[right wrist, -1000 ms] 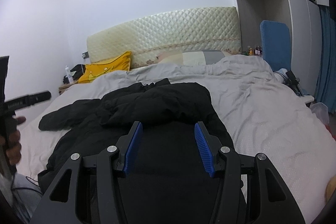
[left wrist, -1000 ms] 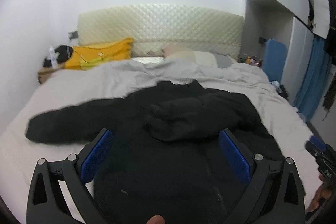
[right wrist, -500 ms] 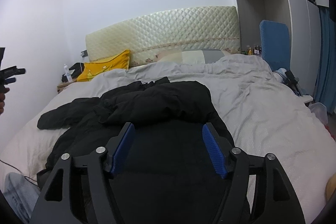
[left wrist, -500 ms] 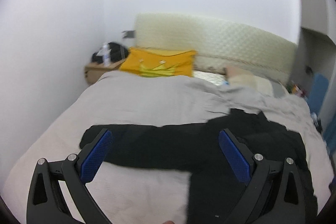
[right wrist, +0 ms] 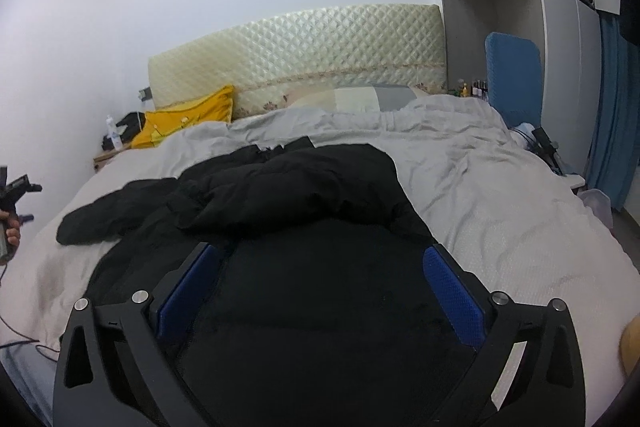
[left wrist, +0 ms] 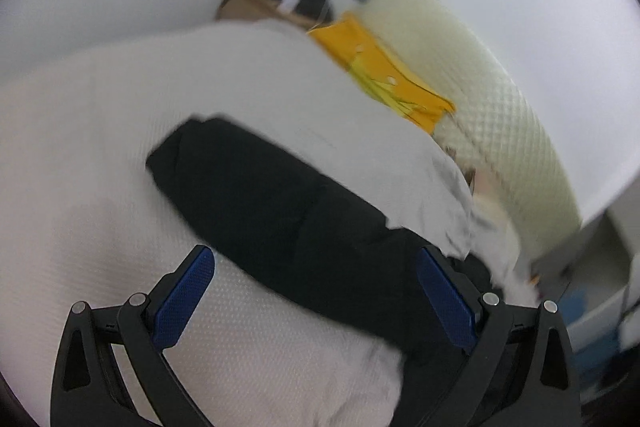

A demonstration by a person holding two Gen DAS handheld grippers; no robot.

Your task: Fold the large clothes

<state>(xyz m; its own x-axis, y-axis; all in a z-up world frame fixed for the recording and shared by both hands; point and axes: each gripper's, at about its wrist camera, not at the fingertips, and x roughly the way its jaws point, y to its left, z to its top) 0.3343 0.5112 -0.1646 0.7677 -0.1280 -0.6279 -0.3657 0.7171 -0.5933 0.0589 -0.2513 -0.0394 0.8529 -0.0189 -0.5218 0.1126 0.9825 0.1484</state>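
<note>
A large black jacket (right wrist: 304, 211) lies spread on the bed (right wrist: 520, 211), one sleeve folded across its chest and the other sleeve (right wrist: 108, 211) stretched out to the left. In the tilted, blurred left wrist view that outstretched sleeve (left wrist: 280, 211) runs diagonally between the fingers. My left gripper (left wrist: 316, 291) is open and empty, hovering above the sleeve. My right gripper (right wrist: 320, 291) is open and empty, over the jacket's lower body. The left gripper also shows at the left edge of the right wrist view (right wrist: 16, 195).
A grey duvet (right wrist: 460, 163) covers the bed. A yellow pillow (right wrist: 188, 119) and a quilted cream headboard (right wrist: 304, 59) stand at the far end. A nightstand (right wrist: 106, 155) with a bottle is at the far left. A blue chair (right wrist: 514, 75) and wardrobes stand at the right.
My left gripper has swung left from over the jacket's body to the outstretched sleeve and tilted. My right gripper has opened wider and stayed over the jacket's lower part.
</note>
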